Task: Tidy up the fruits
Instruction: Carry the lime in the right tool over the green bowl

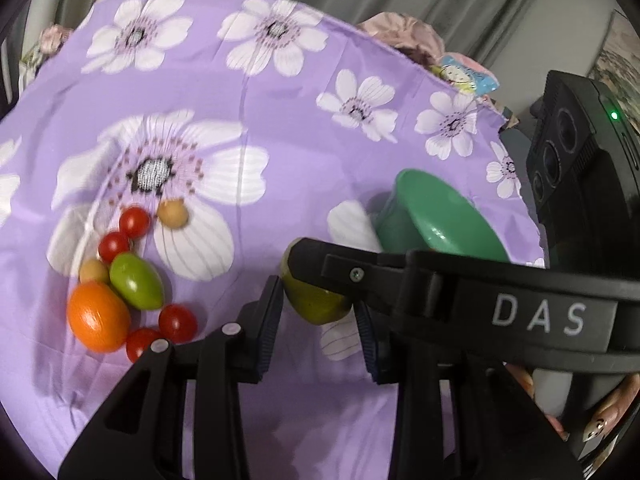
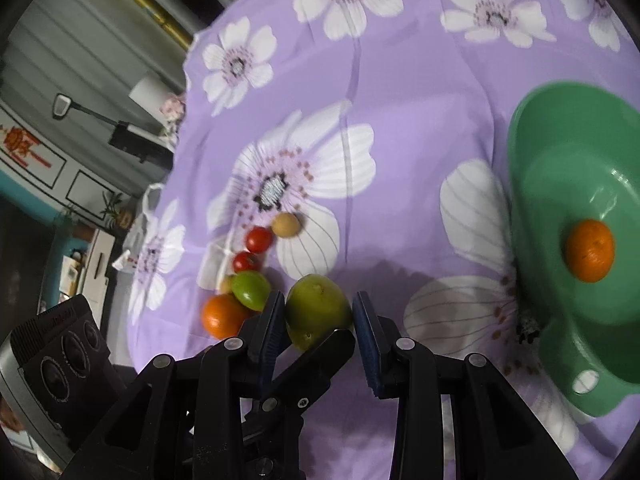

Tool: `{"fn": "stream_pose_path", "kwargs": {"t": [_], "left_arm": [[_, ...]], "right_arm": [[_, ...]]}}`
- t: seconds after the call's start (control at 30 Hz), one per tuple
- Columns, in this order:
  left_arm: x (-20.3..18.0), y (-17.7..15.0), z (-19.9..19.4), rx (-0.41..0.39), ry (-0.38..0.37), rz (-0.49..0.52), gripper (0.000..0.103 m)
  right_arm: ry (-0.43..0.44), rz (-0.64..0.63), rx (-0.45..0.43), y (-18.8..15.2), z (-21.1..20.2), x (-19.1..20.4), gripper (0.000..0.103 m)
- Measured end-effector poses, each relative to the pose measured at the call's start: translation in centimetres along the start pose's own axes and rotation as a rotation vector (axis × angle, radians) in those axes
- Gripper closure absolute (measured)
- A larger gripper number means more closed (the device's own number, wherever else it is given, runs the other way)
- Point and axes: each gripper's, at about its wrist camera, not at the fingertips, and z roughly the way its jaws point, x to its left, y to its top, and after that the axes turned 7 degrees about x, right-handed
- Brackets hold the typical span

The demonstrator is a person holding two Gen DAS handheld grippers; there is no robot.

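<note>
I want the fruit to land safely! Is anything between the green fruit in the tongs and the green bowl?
Nothing visible does. Only flowered cloth lies between the green fruit and the green bowl; the orange inside leaves room.

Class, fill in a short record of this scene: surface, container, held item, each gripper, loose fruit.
Surface: purple floral cloth
Container: green bowl, holding one orange
Held item: large green fruit
Left gripper: closed on the large green fruit
Right gripper: closed on the same fruit
Loose fruit: second orange, small green fruit, cherry tomatoes, tan round fruits, clustered on the cloth
</note>
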Motion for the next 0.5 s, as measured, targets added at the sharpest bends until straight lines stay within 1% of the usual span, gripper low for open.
{"fn": "stream_pose_path", "kwargs": {"t": [0.13,0.23,0.37,0.5], "left_arm": [[-2.0,0.8,-1.0,-0.036,0.008,0.059,0.068],[-3.2,1.2,-1.3,-0.053,0.011,0.087,0.068],[-4.7,1.7,-1.2,-0.063,-0.003,0.118,0.068],[-6.3,2.0,-0.5,-0.057,-0.014,0.152,0.068]], "right_arm": [[0.025,-0.002,-0.061,-0.1,-2.3,0.0,0.065],[0.027,-0.005,-0.101,-0.3,-3.6,0.0,0.065],[0.023,0.009,-0.152,-0.3,-5.2,-0.7,0.065],[0.025,0.036,-0.180,-0.3,-6.4,-2.1,0.065]]}}
